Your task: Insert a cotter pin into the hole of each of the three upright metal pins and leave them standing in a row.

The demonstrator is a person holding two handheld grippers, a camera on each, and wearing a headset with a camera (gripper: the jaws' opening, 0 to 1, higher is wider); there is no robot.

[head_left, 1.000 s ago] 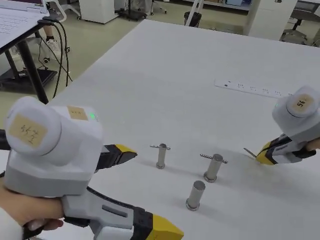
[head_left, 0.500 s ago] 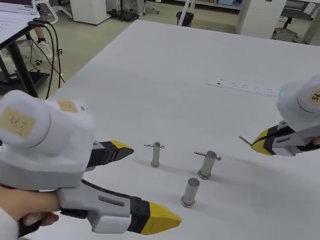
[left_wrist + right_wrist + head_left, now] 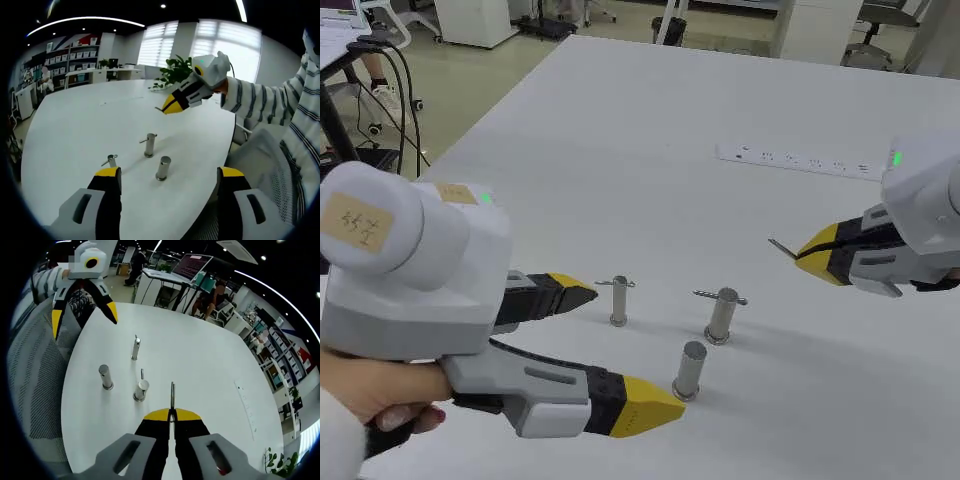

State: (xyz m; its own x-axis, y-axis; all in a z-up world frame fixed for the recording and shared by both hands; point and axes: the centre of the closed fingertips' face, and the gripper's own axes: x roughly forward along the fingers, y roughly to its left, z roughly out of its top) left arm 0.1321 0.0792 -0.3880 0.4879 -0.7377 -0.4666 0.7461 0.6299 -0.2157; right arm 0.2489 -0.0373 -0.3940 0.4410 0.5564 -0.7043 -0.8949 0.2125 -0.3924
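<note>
Lifted off the table (image 3: 620,150), right gripper (image 3: 802,254) pinches a cotter pin (image 3: 782,247); left gripper (image 3: 635,350) (tan label (image 3: 355,222) illegible) gapes.

Open-plan office lab, wall shelving (image 3: 65,62), monitor (image 3: 192,264), white worktable (image 3: 650,130)

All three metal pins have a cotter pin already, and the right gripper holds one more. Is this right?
Not quite. Only two have one: the rear-left pin and the rear-right pin. The front pin is bare, as the head view shows. The right gripper does hold a cotter pin.
</note>
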